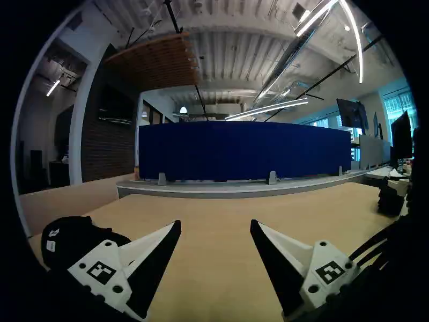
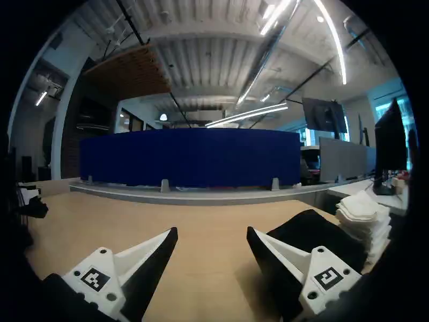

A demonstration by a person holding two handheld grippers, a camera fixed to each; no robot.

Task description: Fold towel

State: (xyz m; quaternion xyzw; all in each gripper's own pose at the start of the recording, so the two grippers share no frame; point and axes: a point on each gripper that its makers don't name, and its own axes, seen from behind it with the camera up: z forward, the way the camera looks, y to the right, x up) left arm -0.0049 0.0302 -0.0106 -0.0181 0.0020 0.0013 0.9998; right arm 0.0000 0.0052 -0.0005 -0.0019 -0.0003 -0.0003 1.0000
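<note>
One towel stack [image 2: 363, 217], one blue partition [image 1: 241, 150]

Your worktop [image 1: 225, 214]: pale wood, blue divider [image 1: 241, 150] along the far edge.
On it you have a stack of white folded towels [image 2: 364, 220] at right, a black cloth item [image 2: 316, 231] just beside it, and a black white-tagged object [image 1: 75, 236] at left.

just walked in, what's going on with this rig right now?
Not much at this moment. A person holds both grippers low over the wooden desk, facing a blue divider. The left gripper and right gripper are both open and grip nothing. A stack of white folded cloths, probably the towels, sits at the desk's right edge with a black item beside it. No folding is under way.
</note>
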